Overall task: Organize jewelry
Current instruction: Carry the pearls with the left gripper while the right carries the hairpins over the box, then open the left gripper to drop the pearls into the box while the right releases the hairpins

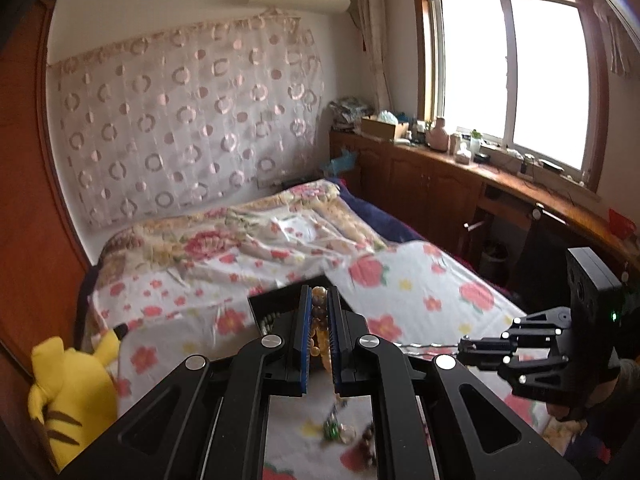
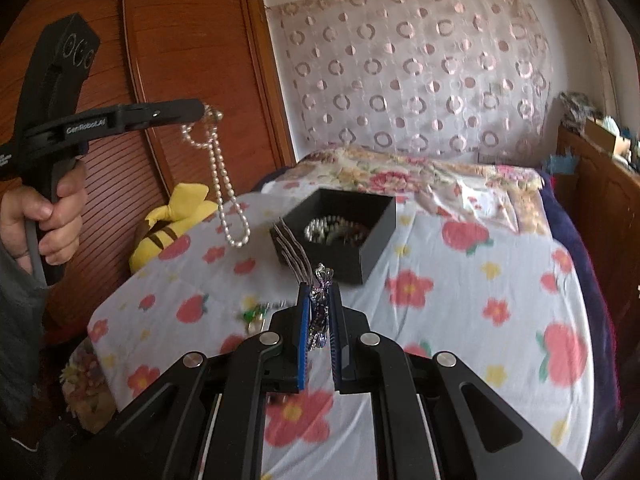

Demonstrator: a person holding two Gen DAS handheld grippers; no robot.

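My left gripper (image 1: 319,300) is shut on a pearl bead necklace (image 1: 320,320). In the right wrist view the left gripper (image 2: 202,110) is raised at the left, and the necklace (image 2: 224,184) hangs from it above the bed, left of the black jewelry box (image 2: 370,216). My right gripper (image 2: 320,292) is shut on a purple silvery chain (image 2: 320,312), whose thin strands trail up toward the box. The box holds several bead pieces (image 2: 332,230). The right gripper (image 1: 466,346) also shows in the left wrist view, at the right. Loose green and brown jewelry (image 1: 344,432) lies on the sheet below me.
A floral sheet (image 2: 460,300) covers the bed. A yellow plush toy (image 2: 176,224) lies at the bed's left edge by a wooden wardrobe (image 2: 172,80). A wooden counter with clutter (image 1: 460,152) runs under the window on the right.
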